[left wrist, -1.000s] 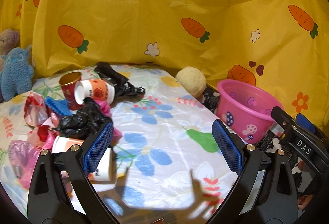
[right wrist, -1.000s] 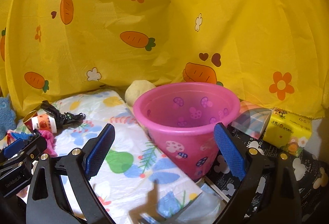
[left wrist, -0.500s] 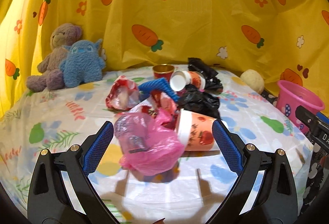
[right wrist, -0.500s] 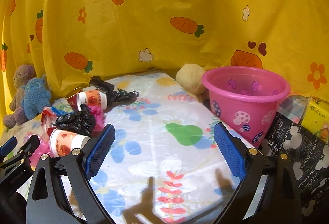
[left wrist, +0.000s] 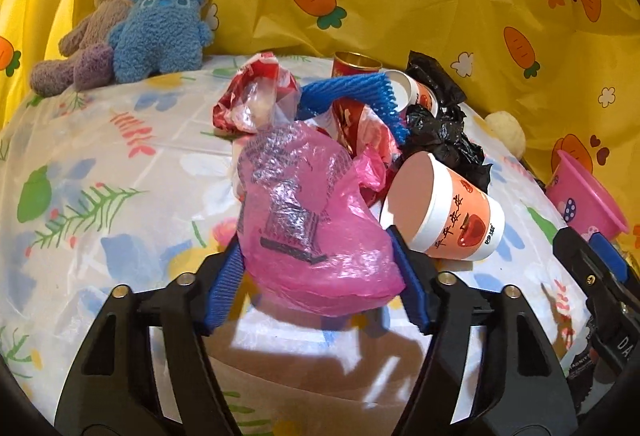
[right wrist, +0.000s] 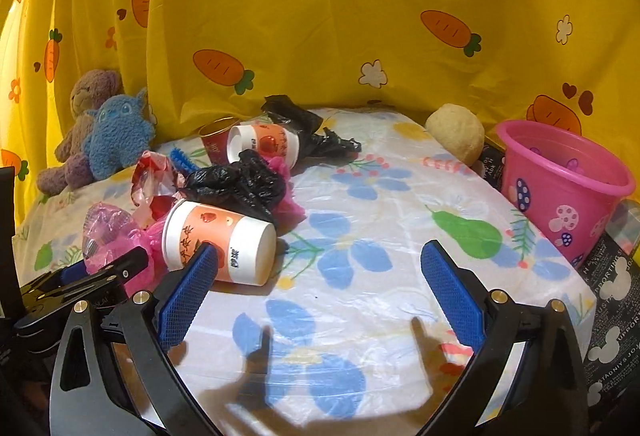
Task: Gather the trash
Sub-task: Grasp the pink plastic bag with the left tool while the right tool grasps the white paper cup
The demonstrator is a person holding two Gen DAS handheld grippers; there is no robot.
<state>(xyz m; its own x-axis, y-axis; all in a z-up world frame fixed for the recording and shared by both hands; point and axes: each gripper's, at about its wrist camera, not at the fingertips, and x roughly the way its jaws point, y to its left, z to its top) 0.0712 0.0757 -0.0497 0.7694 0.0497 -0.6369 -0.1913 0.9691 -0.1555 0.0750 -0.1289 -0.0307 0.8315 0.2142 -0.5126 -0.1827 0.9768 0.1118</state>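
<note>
A crumpled pink plastic bag [left wrist: 312, 212] lies at the near edge of a trash pile on the flowered table cover [left wrist: 120, 176]. My left gripper [left wrist: 316, 242] is closing around it, and both blue pads touch its sides. Beside the bag on the right lies an orange-and-white paper cup [left wrist: 452, 212] on its side. My right gripper [right wrist: 316, 250] hangs open over bare cover, with that cup [right wrist: 216, 240] just beyond its left fingertip. The pink bucket [right wrist: 560, 176] stands at the table's right end.
The pile also holds black bags [right wrist: 240, 184], a second paper cup [right wrist: 264, 144], a red cup [left wrist: 352, 66], blue foam netting [left wrist: 348, 92] and a red wrapper [left wrist: 252, 100]. Plush toys [left wrist: 160, 32] sit at the back left, and a beige ball [right wrist: 456, 132] rests near the bucket.
Both grippers swung left from the bucket toward the trash pile. The left jaws came down around the pink bag and narrowed onto it. The right jaws stayed wide.
</note>
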